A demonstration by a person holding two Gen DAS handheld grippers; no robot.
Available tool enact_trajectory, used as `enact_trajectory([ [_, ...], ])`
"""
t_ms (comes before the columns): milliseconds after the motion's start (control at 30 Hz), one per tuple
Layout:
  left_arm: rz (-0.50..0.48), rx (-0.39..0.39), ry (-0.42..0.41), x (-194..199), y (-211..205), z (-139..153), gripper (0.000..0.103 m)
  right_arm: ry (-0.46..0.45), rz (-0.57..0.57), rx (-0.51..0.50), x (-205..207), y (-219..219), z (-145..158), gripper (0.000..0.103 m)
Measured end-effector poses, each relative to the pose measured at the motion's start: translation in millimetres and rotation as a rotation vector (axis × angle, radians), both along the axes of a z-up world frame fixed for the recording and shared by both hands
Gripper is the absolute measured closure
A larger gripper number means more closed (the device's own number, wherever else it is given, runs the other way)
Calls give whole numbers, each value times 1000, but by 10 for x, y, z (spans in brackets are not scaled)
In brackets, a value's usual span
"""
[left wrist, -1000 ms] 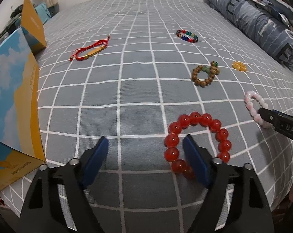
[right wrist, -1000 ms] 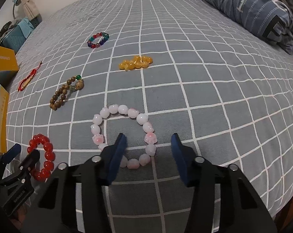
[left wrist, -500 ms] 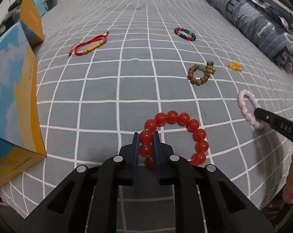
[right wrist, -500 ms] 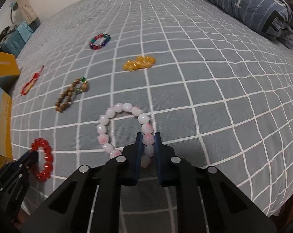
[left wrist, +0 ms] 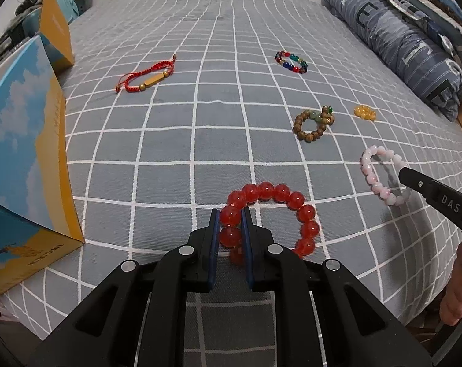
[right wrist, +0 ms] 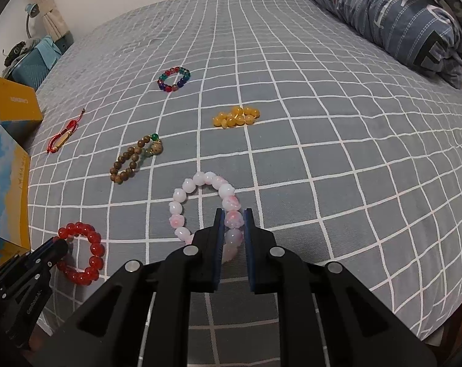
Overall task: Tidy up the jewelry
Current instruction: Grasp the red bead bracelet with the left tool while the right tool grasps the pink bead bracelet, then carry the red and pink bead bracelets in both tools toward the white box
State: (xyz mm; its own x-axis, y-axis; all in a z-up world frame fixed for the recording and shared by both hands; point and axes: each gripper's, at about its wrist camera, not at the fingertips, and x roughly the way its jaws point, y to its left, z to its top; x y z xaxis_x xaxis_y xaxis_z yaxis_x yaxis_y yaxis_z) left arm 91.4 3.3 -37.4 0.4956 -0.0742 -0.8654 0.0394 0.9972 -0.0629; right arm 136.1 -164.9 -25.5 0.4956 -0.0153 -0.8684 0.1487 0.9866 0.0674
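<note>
At lower centre of each wrist view on a grey checked bedspread point(left wrist: 169, 140), the left gripper point(left wrist: 231, 214) clenches a red bead bracelet point(left wrist: 292, 198) while the right gripper point(right wrist: 234, 214) pinches a pink bead bracelet point(right wrist: 182, 195).

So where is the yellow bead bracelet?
In the right wrist view the yellow bead bracelet lies bunched mid-bed, beyond the pink bracelet, right of the wooden bracelet.

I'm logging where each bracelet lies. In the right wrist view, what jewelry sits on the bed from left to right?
Red cord bracelet → red bead bracelet → wooden bead bracelet → multicolour bead bracelet → pink bead bracelet → yellow bead bracelet.
</note>
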Motion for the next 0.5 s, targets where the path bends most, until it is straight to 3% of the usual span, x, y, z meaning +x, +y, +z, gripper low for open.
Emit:
enact_trajectory([
  [500,-16,-34,-68,-137,-5,344,90,-84,16,19,-129,62,301,91],
])
